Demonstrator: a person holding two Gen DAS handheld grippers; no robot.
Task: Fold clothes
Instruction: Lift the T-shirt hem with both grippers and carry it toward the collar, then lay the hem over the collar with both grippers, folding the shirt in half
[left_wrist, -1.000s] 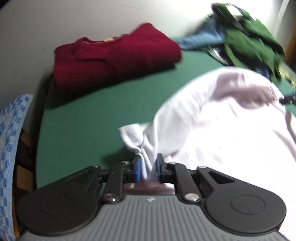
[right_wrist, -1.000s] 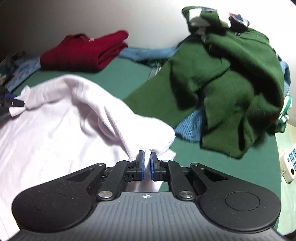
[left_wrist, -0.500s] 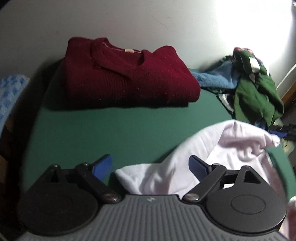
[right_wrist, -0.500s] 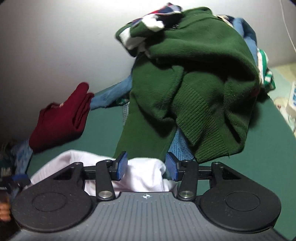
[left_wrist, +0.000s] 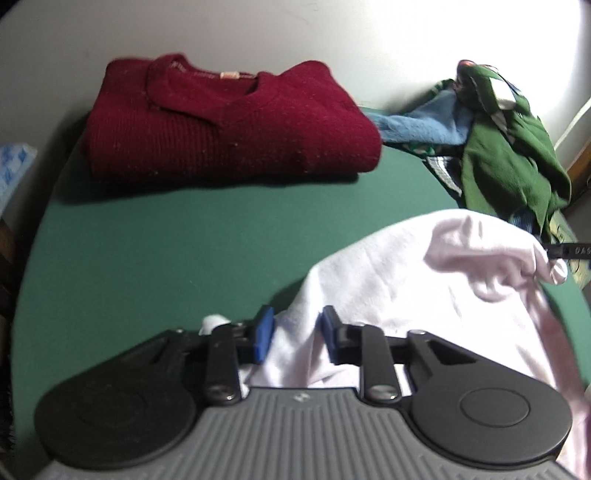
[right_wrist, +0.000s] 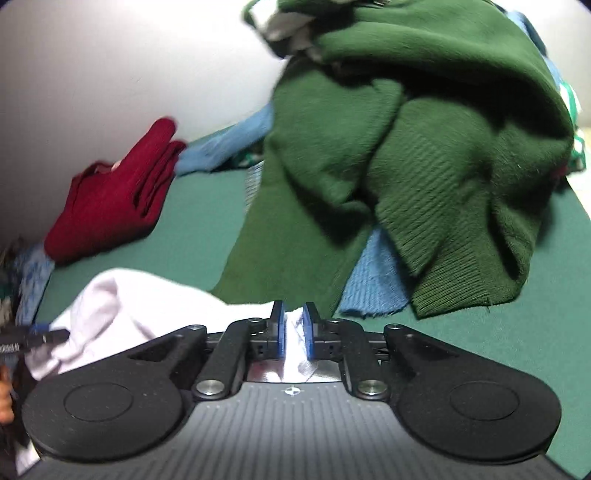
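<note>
A pale white garment (left_wrist: 424, 280) lies bunched on the green table (left_wrist: 166, 251), stretched between my two grippers. My left gripper (left_wrist: 296, 332) is closing, its blue pads pressing a fold of the garment's left edge. At the right rim of the left wrist view, the right gripper's tip (left_wrist: 565, 251) pinches the far corner. In the right wrist view the right gripper (right_wrist: 294, 328) is closing too, with a thin fold of the white garment (right_wrist: 129, 299) squeezed between its pads. The left gripper (right_wrist: 33, 338) shows at the left edge there.
A folded dark red sweater (left_wrist: 229, 122) lies at the back by the wall. A heap with a green sweater (right_wrist: 406, 129) and a light blue garment (right_wrist: 373, 284) fills the right side. A blue-checked cloth (left_wrist: 14, 166) hangs off the left edge.
Both grippers let go of the white garment, opened wide, and have closed again on new folds of it. Both views rolled and shifted toward the back of the table.
</note>
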